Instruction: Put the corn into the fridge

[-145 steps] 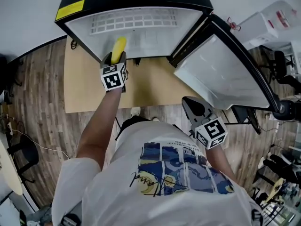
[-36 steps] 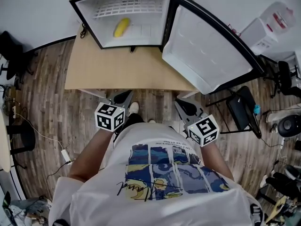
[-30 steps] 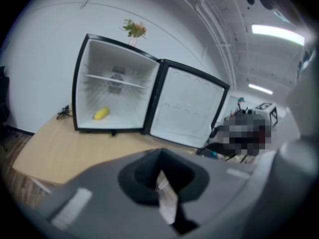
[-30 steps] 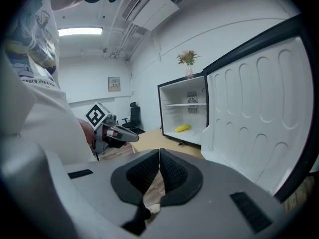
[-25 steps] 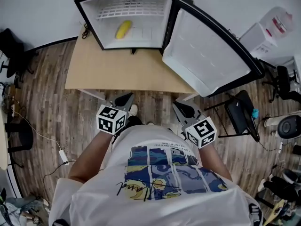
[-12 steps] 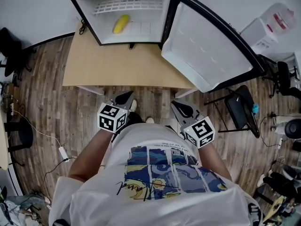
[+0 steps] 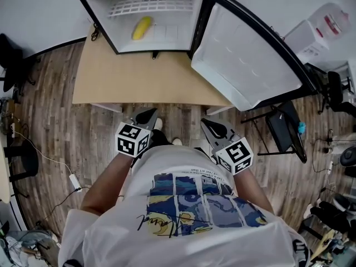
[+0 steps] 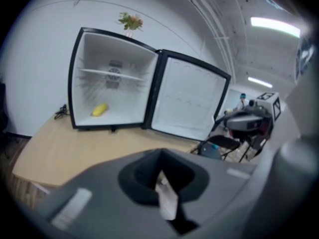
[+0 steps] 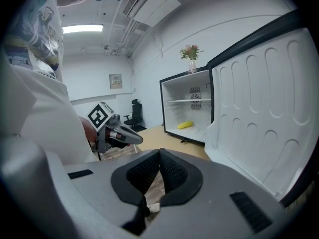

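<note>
Head view, looking steeply down. A black mini fridge with a white interior (image 7: 103, 21) stands at the far side of a light wooden table (image 7: 139, 79), its white-lined door (image 7: 245, 54) swung wide to the right. The yellow corn cob (image 7: 142, 28) lies on the fridge floor, in the left part of the compartment and below the white wire shelf (image 8: 114, 75); nothing touches it. A person in a white T-shirt with a blue print (image 7: 189, 216) stands on the wood-plank floor (image 7: 50, 121) at the near edge of the table, well apart from the fridge.

The left gripper (image 7: 146, 117) and the right gripper (image 7: 210, 125) are held low in front of the body, both pointing towards the table. In the left gripper view the black fingers (image 8: 139, 176) are pressed together with nothing between them. In the right gripper view the ribbed fingers (image 9: 174, 174) meet at their tips, likewise empty. A small vase of flowers (image 9: 191, 54) stands on top of the fridge.
</note>
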Demonstrator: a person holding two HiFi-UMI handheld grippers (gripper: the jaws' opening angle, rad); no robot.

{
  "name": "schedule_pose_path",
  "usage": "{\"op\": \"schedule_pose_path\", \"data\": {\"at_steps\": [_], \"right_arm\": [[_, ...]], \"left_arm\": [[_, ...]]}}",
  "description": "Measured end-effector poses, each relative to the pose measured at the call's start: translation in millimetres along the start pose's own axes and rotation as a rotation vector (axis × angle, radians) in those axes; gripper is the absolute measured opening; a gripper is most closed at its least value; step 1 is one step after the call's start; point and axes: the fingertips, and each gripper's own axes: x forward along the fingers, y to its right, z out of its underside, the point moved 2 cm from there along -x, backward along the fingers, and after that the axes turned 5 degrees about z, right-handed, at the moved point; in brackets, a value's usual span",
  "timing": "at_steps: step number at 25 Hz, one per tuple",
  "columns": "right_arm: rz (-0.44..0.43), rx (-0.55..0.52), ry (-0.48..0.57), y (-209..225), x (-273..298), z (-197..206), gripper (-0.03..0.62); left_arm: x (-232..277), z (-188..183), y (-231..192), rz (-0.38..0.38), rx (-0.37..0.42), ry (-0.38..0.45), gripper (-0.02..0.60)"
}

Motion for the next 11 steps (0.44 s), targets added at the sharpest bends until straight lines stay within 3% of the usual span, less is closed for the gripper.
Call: {"op": "schedule_pose_path", "data": {"at_steps": [11], "right_arm": [[0.020, -0.003, -0.004, 15, 43, -23, 0.011]], "left_arm": [[12, -27, -52, -0.006, 0.004, 0.021, 0.009]]}}
